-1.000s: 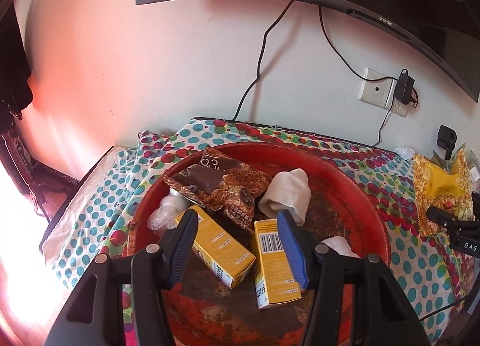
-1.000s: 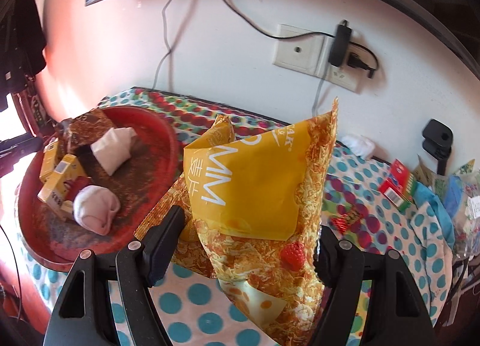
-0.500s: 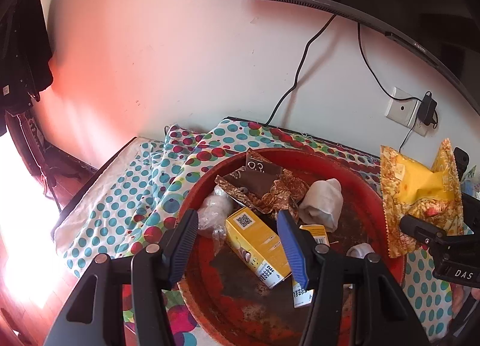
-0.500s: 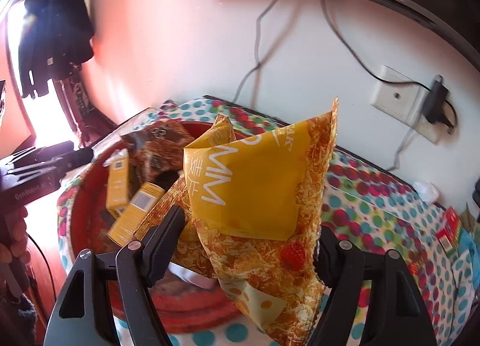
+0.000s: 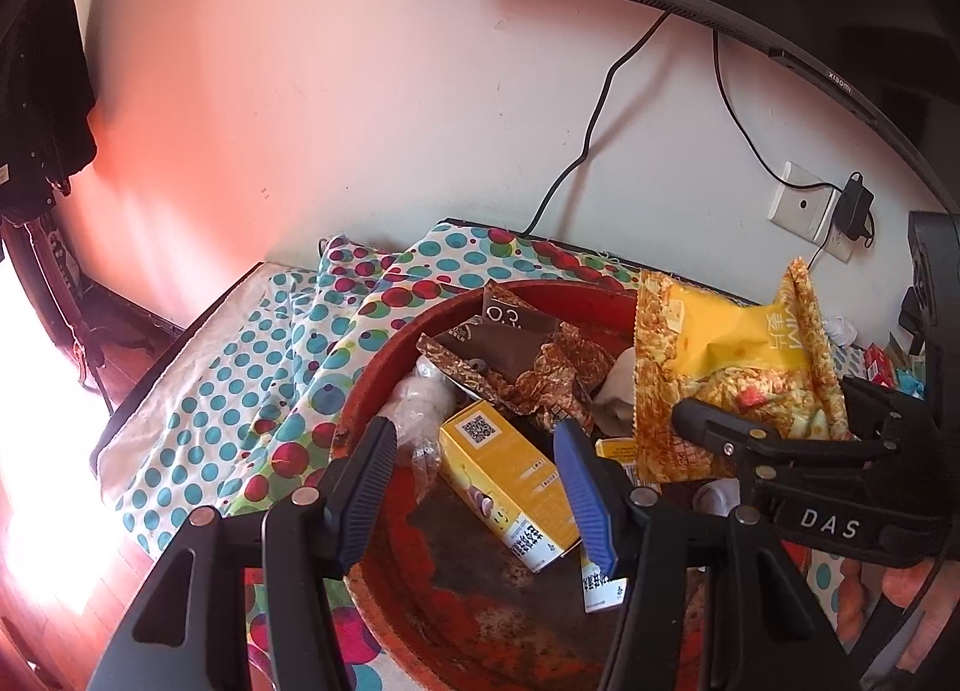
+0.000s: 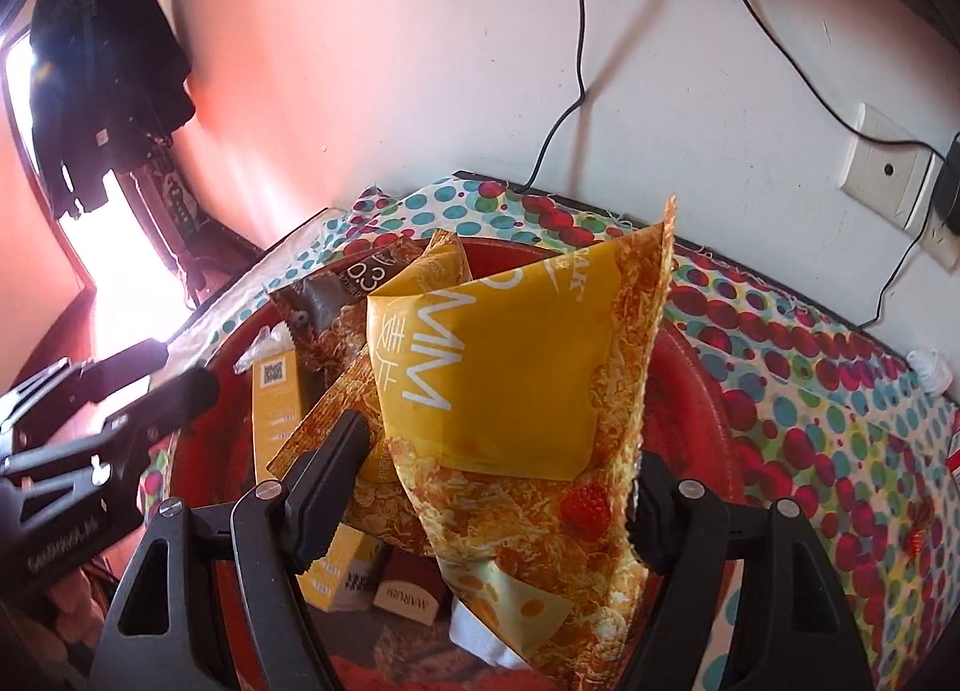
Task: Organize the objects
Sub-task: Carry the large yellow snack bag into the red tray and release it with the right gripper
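Cereal bag [image 6: 528,391], yellow, clamped between right gripper [image 6: 498,487] fingers at frame centre, held above red basin [image 5: 384,391] seemingly for dropping among boxes; left gripper [image 5: 480,487] fingers apart, empty, lower centre.

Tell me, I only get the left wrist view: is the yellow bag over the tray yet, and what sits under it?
Observer: Yes. In the right wrist view the bag, clamped in the right tongs, hangs above the inside of the red tray.
Operator: What is beneath it?
Observer: A small brown box lies in the tray below the bag, beside a yellow carton.
Operator: Anything else down there?
Observer: The bag's lowest corner hangs right over a white roll.
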Demonstrator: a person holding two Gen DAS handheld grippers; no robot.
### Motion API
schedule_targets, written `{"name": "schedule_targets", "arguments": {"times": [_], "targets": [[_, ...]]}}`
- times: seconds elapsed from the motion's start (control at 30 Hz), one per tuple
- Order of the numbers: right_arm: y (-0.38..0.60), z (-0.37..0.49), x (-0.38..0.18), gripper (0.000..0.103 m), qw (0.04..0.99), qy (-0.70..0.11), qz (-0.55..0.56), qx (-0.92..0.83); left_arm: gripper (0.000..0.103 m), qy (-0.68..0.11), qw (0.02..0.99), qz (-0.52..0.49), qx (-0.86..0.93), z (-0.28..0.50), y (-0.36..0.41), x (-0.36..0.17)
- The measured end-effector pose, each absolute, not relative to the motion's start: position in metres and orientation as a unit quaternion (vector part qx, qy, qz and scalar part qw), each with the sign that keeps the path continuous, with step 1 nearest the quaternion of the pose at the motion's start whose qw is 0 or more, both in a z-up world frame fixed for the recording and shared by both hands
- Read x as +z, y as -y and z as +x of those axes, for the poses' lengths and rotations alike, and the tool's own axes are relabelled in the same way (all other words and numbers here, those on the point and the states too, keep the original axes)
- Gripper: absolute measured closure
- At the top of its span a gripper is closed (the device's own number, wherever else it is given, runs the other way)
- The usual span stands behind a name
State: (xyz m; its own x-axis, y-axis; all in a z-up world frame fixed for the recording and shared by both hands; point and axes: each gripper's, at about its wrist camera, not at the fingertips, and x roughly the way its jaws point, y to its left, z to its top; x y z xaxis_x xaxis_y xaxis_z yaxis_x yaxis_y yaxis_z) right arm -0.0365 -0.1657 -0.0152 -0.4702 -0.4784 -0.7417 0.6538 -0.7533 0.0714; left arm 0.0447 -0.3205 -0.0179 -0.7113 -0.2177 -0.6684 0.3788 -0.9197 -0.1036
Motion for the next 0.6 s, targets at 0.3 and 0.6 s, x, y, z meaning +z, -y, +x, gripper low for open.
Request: {"name": "schedule_targets", "arguments": {"times": [0.3,0.6], "targets": [[0.183,-0.050,-0.036,0.026,0.316,-0.118,0.421,-0.842,0.047,-0.112,0.155,0.348,-0.918,0.041,0.315,-0.021],[0.180,-0.046,-0.037,0.019,0.319,-0.122,0.419,-0.842,0.047,-0.112,0.155,0.352,-0.916,0.038,0.313,-0.024]]}}
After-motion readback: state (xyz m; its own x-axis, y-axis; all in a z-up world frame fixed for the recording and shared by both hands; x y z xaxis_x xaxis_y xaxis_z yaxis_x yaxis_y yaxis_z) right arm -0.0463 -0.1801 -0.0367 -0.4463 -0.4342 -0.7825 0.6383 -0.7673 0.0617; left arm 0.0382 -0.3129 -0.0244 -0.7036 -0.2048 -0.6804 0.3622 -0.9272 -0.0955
